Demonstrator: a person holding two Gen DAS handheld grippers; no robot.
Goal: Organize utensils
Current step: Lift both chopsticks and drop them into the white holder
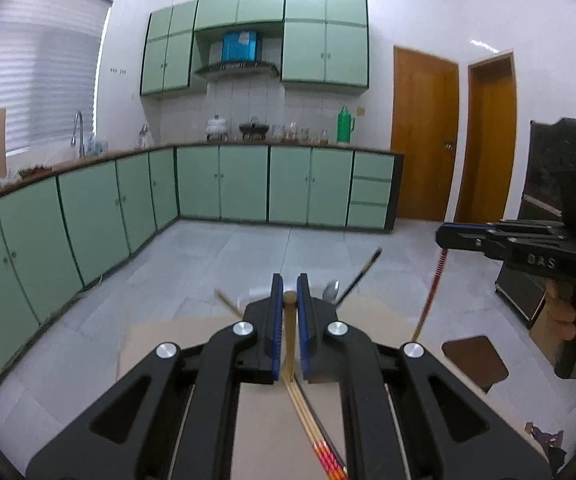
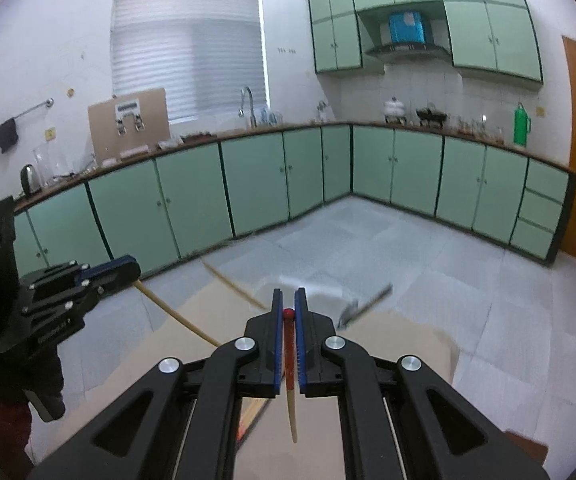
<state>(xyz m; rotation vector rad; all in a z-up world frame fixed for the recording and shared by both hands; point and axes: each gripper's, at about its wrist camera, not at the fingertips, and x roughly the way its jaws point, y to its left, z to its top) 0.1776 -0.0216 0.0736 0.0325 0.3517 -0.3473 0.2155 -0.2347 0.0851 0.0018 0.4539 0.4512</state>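
Gripping one chopstick each, both grippers are up above the counter (image 1: 159,344). Left gripper (image 1: 290,300): jaws nearly closed on a plain wooden chopstick (image 1: 289,332), blunt end poking up between the blue pads, shaft hanging down. Right gripper (image 2: 288,308): jaws nearly closed on a red-patterned chopstick (image 2: 290,364), red tip up between the pads, pale end hanging down. More chopsticks (image 1: 320,436) lie on the counter under the left gripper. White holder (image 2: 320,296) sits further along the counter with a spoon (image 1: 331,290) and a dark utensil leaning out; blurred.
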